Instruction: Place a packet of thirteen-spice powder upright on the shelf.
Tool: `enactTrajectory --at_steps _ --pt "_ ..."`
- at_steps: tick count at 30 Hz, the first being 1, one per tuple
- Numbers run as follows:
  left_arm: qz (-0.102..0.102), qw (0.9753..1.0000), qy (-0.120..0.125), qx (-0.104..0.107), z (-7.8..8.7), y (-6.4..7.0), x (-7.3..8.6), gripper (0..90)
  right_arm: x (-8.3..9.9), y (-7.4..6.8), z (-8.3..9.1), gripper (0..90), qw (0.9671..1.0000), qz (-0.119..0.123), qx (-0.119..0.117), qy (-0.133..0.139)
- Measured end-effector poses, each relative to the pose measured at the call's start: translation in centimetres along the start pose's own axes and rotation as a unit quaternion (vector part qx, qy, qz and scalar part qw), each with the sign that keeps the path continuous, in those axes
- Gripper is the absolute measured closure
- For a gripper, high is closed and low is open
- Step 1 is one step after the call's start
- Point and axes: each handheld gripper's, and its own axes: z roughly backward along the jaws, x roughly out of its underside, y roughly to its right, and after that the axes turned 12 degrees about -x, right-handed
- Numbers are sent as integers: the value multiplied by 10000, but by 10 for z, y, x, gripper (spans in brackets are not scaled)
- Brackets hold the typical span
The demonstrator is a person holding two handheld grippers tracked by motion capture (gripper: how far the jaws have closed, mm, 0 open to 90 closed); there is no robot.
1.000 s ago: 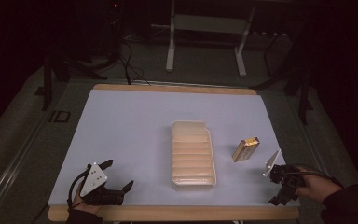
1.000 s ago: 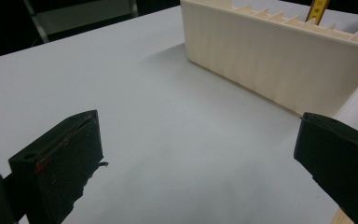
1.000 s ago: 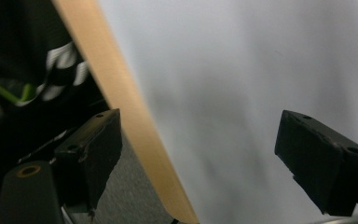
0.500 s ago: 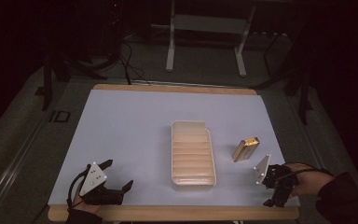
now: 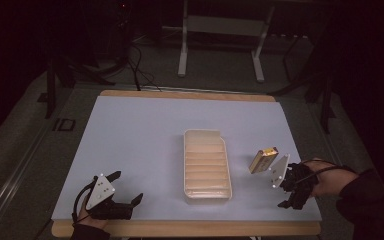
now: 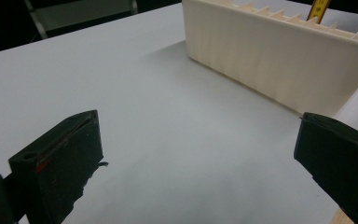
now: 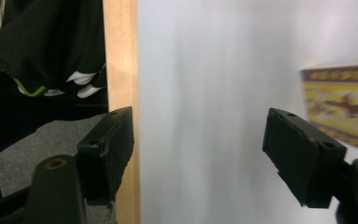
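Yellow box [image 5: 263, 159] lies on white table [image 5: 145, 135], just beside right gripper [image 5: 289, 192], jaws wide apart, holding nothing. Left gripper [image 5: 127, 187] at near left edge, jaws wide, empty. Cream slotted tray [image 5: 206, 162] sits between them, box to its right.

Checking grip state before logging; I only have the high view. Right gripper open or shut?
Observer: Open. In the right gripper view the right gripper has its jaws wide apart with bare table between them.
Operator: Holding the box?
Observer: No. The box lies past the right-hand jaw, not between them.
Operator: What's printed on it?
Observer: A yellow face with a dark red patterned border; the image is too blurred to read.
Operator: Left one?
Observer: Left gripper is open too, aimed at the tray, whose side wall is ribbed.
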Motion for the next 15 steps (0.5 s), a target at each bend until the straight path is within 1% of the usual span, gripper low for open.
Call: enactTrajectory --at_steps 1,2,3,9,12,13,15 --pt "-1 10000 -1 -1 0 0 0 11 -1 1 4 251 10000 24 22 12" --pt "-1 10000 2 1 0 0 0 11 -3 1 11 251 9999 63 111 11" --pt "-3 10000 0 9 0 0 0 11 -3 2 13 251 9999 96 138 20" --pt "-36 10000 -15 28 0 0 0 11 -7 8 35 251 9995 80 306 74" --pt "-43 10000 -19 29 0 1 0 11 -8 11 44 251 9991 108 410 67" --pt "-43 10000 -21 30 -1 1 0 11 -8 11 44 251 9991 108 410 67" --pt "-60 10000 -34 26 -1 1 0 11 -10 15 54 253 9984 80 550 85"
